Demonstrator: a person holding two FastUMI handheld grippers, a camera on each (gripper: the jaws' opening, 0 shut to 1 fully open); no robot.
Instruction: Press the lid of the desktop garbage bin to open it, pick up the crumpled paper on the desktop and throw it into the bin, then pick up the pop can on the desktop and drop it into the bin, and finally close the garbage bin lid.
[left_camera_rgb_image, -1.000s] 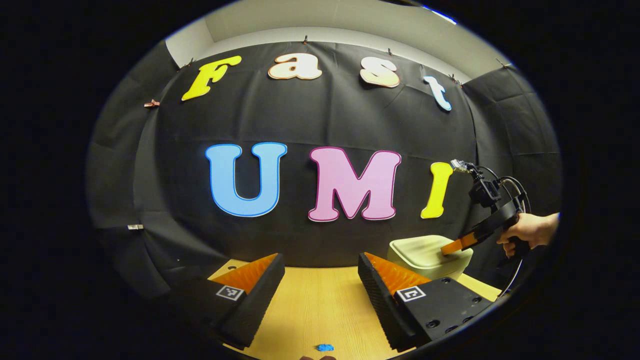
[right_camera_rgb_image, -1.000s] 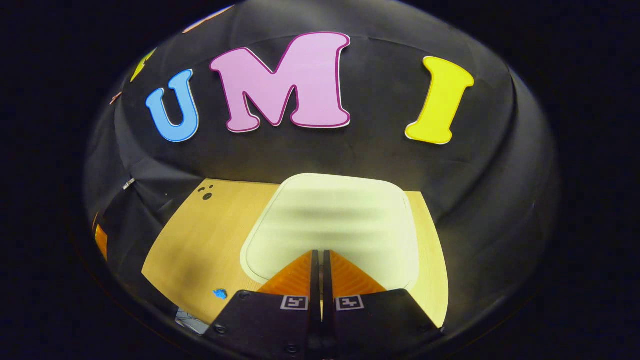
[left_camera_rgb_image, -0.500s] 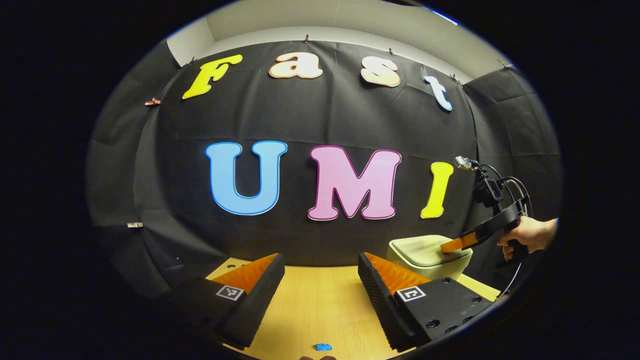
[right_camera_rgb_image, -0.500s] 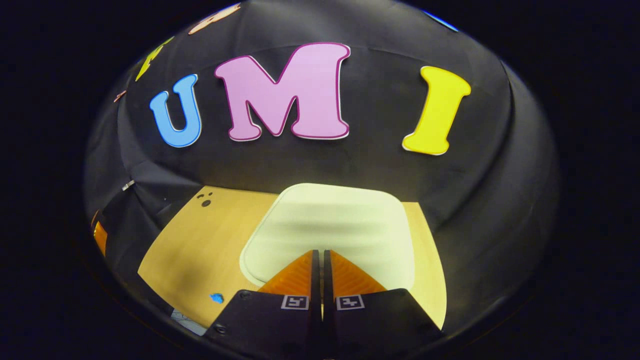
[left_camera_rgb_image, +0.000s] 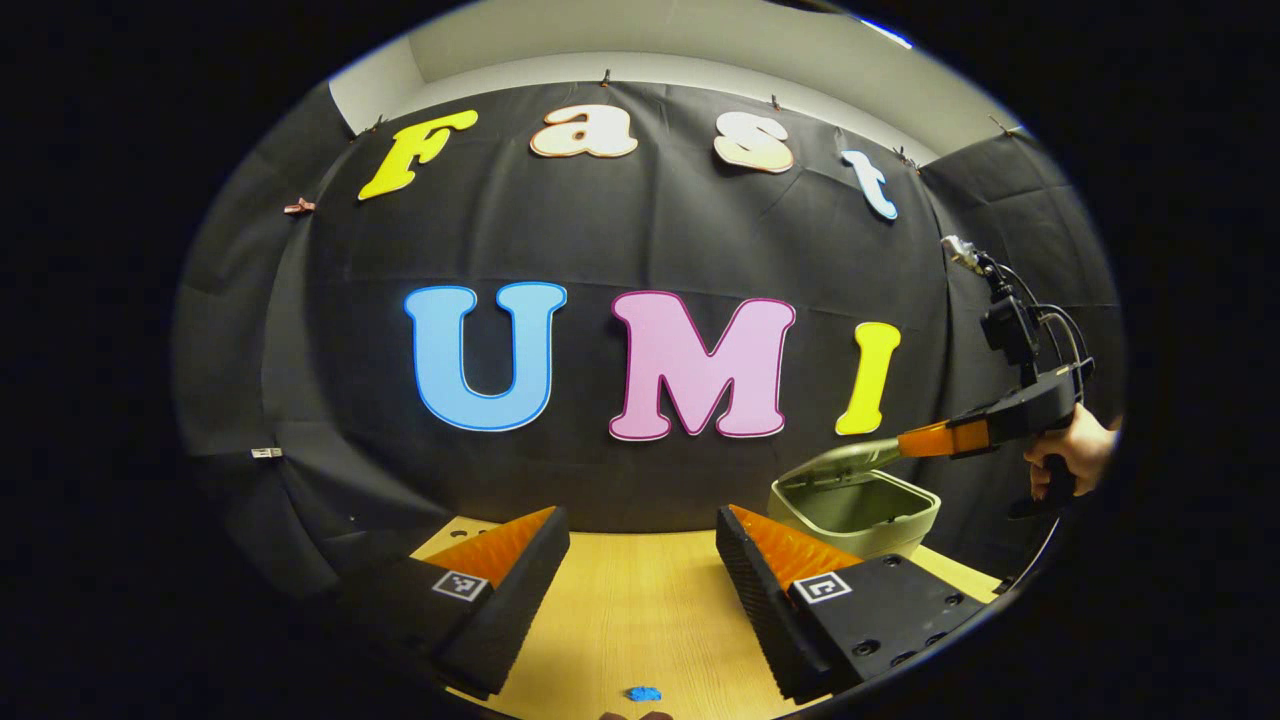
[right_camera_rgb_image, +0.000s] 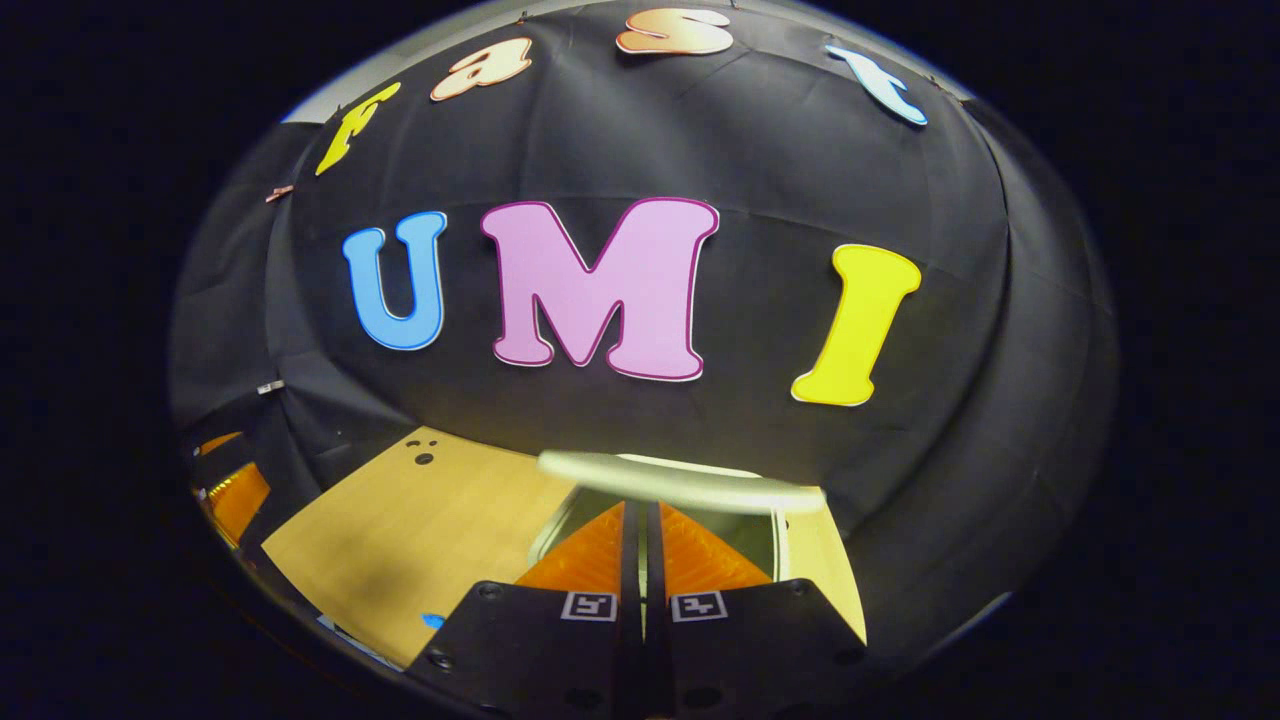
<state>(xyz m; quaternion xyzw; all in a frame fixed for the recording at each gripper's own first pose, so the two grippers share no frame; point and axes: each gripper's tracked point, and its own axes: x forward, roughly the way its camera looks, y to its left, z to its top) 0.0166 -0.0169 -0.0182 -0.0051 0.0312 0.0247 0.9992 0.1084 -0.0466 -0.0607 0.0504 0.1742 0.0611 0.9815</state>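
In the right gripper view, the lid (right_camera_rgb_image: 690, 485) is smeared by motion blur, and the bin (right_camera_rgb_image: 780, 540) beneath it is largely hidden by the lid and the right gripper (right_camera_rgb_image: 641, 545). In the left gripper view, the hand (left_camera_rgb_image: 1080, 455) holding that gripper is cut off at the picture's edge. The bin's lower body (left_camera_rgb_image: 855, 535) is hidden behind a finger (left_camera_rgb_image: 790, 570) of the left gripper. A small blue object (left_camera_rgb_image: 643, 692) on the worktop (left_camera_rgb_image: 640, 610) is too small to be identified.

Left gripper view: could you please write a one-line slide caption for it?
Left gripper waits open over the wooden desktop while the right gripper, fingers together, hangs at the raised lid of the open bin.
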